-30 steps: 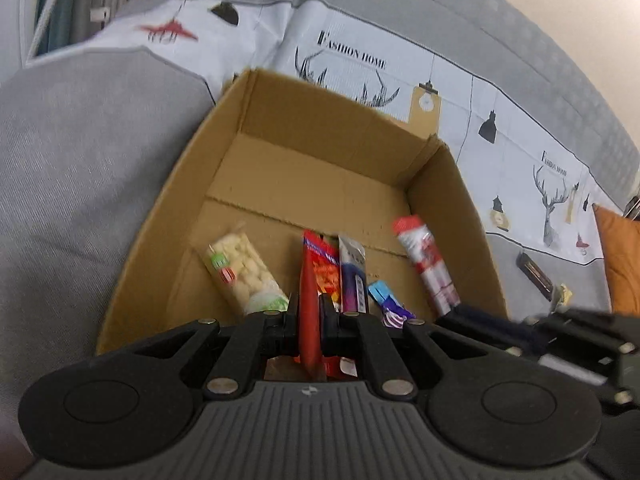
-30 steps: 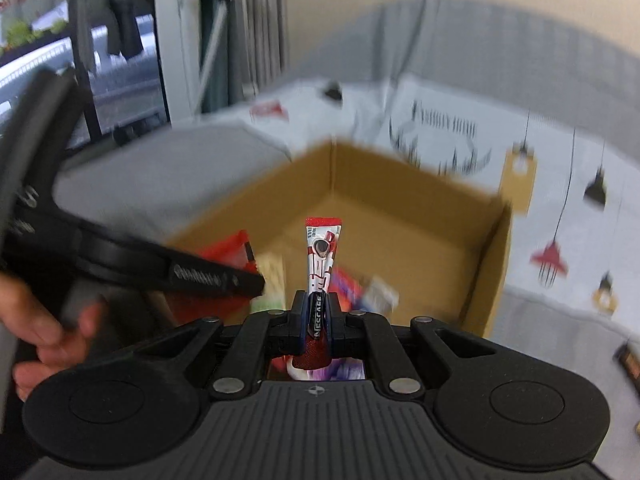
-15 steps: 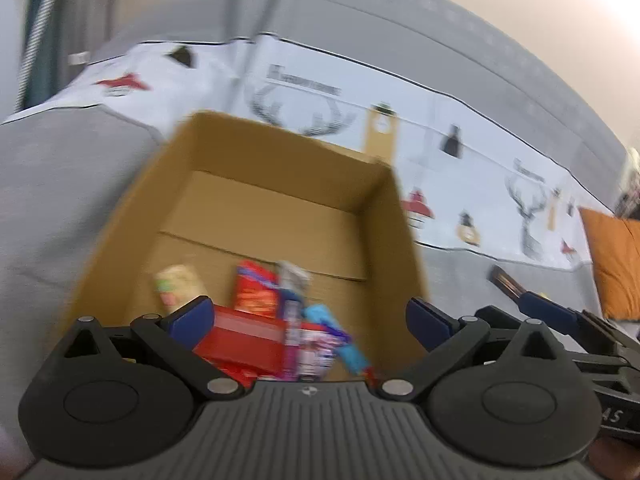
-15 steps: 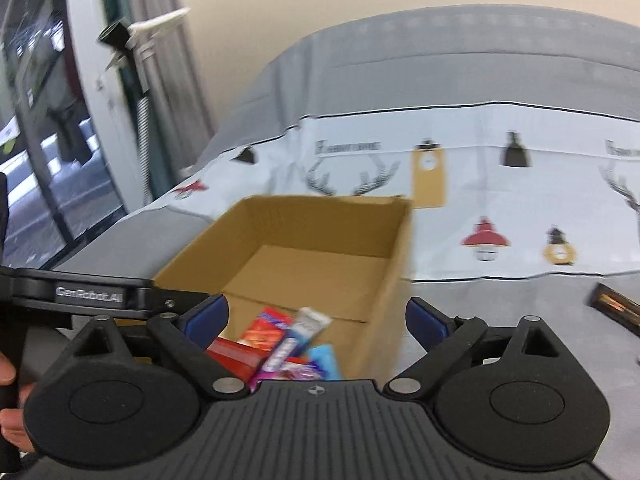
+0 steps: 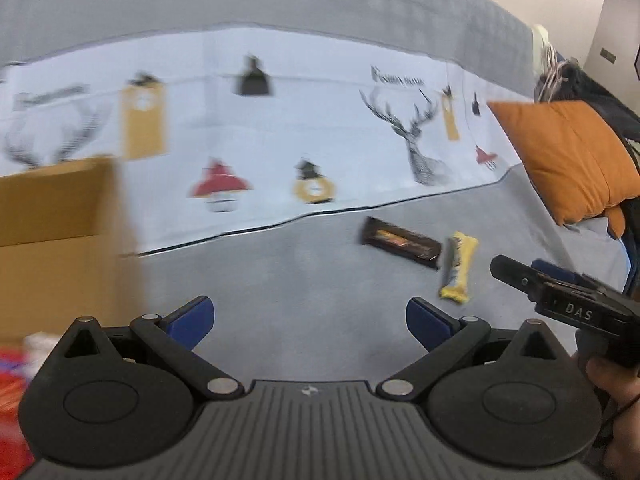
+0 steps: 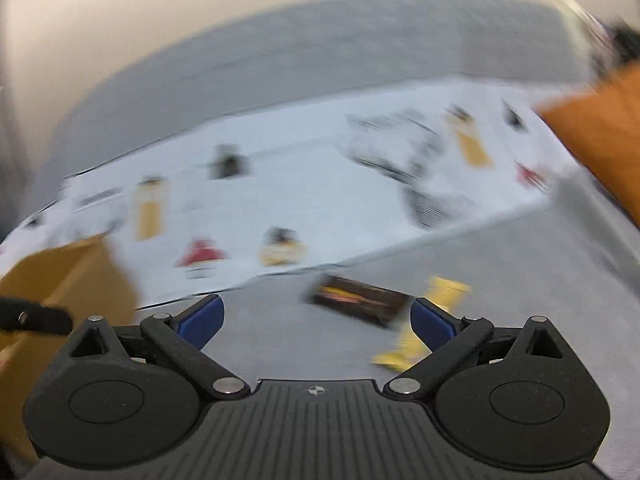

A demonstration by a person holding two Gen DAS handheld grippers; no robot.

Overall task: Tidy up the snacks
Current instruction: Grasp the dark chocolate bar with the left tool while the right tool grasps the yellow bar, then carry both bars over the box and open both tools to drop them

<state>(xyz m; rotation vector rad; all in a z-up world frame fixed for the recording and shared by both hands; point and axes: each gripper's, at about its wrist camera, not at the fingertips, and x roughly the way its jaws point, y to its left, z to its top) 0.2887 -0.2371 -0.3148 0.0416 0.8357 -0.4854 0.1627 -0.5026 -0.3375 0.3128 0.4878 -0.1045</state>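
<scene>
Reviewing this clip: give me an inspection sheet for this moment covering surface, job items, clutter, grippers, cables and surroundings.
Surface: grey sofa seat with a printed white cloth behind it.
Job's things: dark snack bar and yellow snack packet lie on the seat, close together; cardboard box at left, red wrappers at its near edge.
Clutter: nothing seen.
Grippers: left gripper open, empty; right gripper opening, nothing between its jaws.
Cables: pale cords at far right, blurred.
Surroundings: orange cushion, beige wall.
</scene>
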